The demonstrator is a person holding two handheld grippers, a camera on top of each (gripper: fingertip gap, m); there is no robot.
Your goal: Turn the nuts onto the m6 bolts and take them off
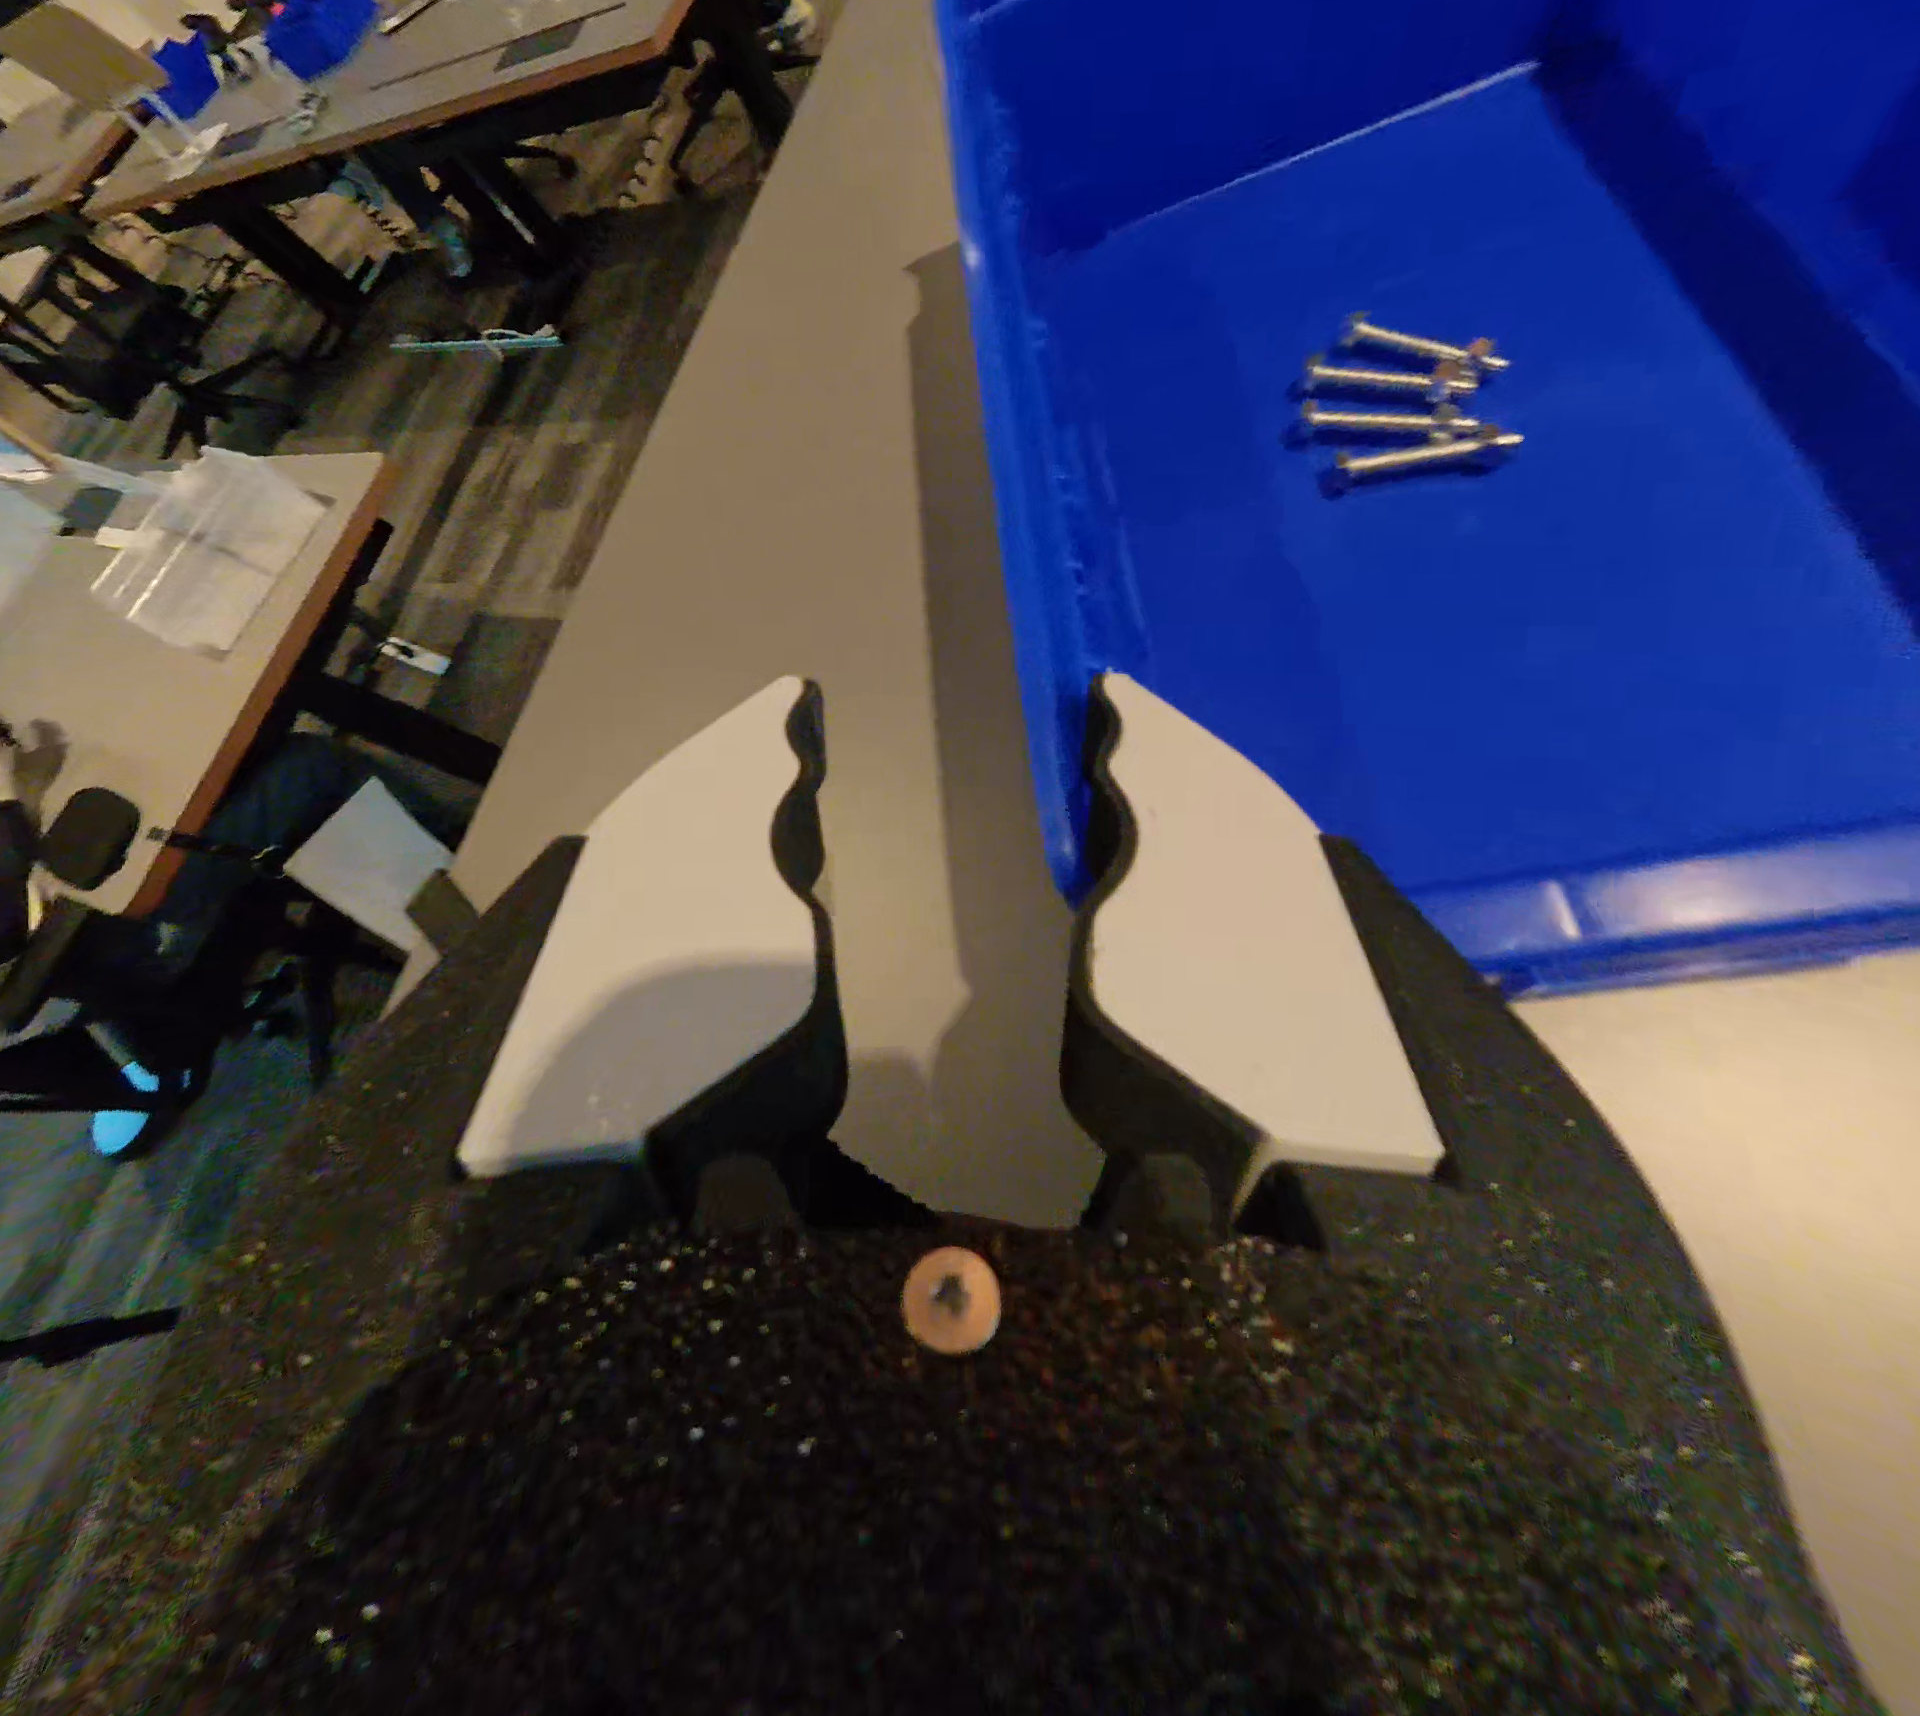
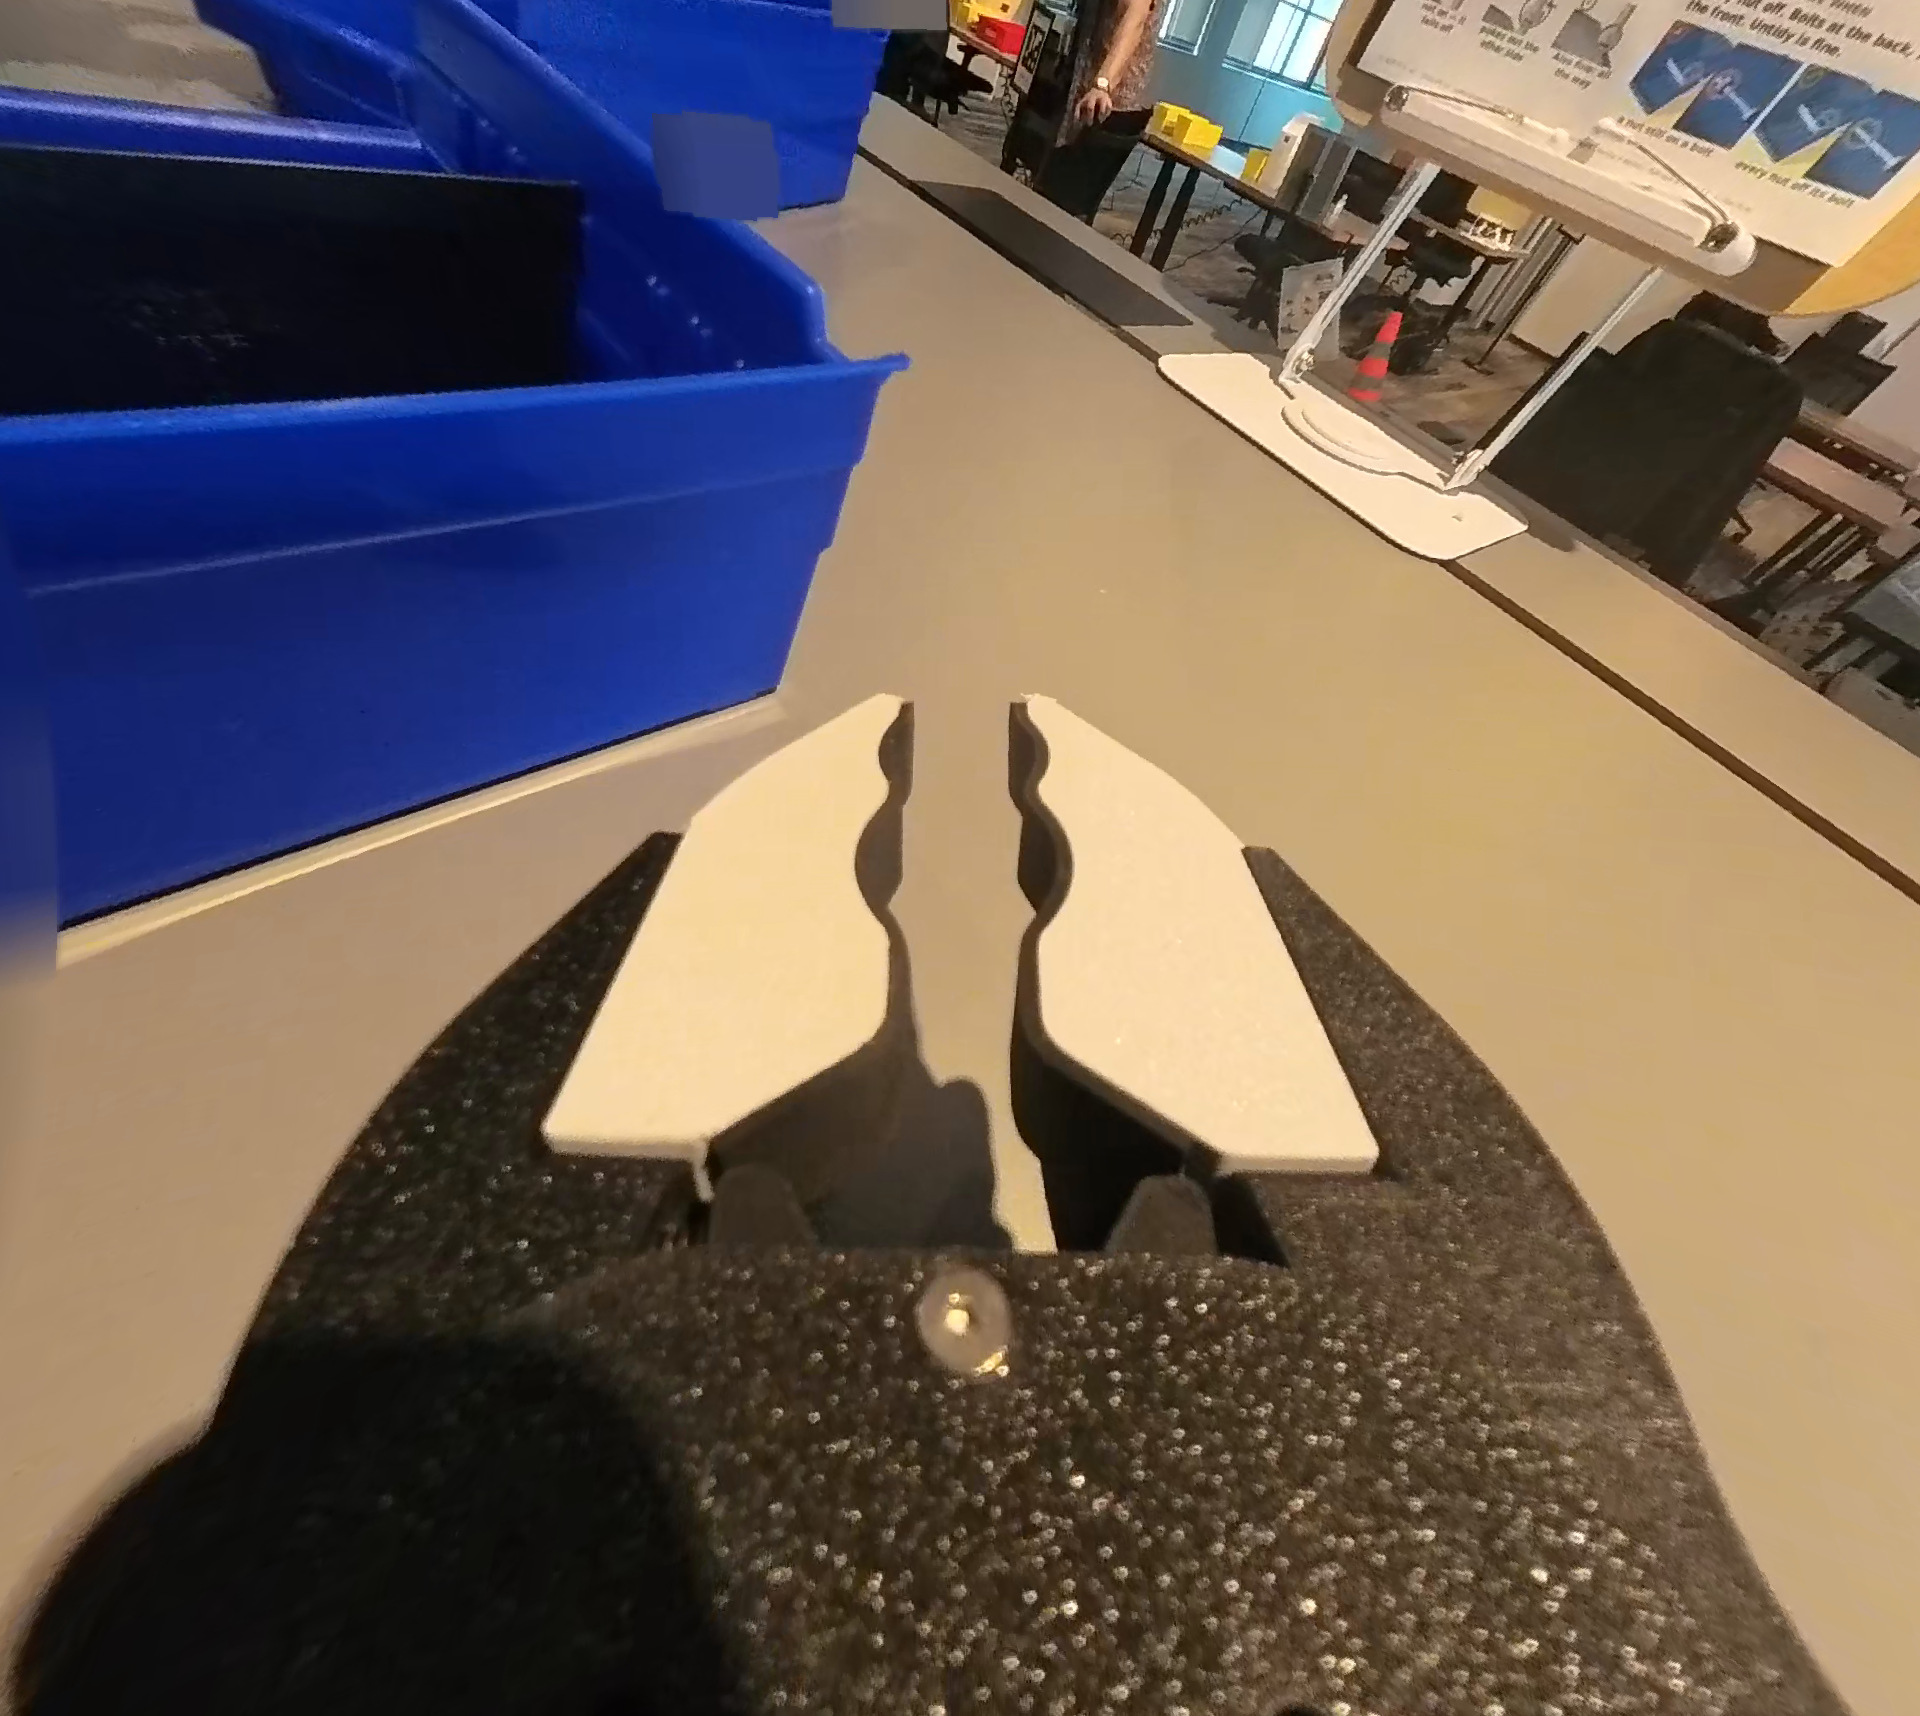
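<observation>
Several silver bolts [image 1: 1408,404] with nuts near their ends lie side by side on the floor of a blue bin [image 1: 1507,627]. My left gripper [image 1: 951,700] is open and empty, held above the grey table beside the bin's near left corner. My right gripper [image 2: 961,705] is open and empty, low over the table to the right of the same blue bin [image 2: 416,575]. The bin's inside is hidden in the right wrist view.
A second blue bin [image 2: 540,4] stands behind the first. A white stand with an instruction board [image 2: 1621,4] stands on the table at the right. Other tables, chairs and people are in the room beyond the table edge. Tip to tip, the grippers are about 60 cm apart.
</observation>
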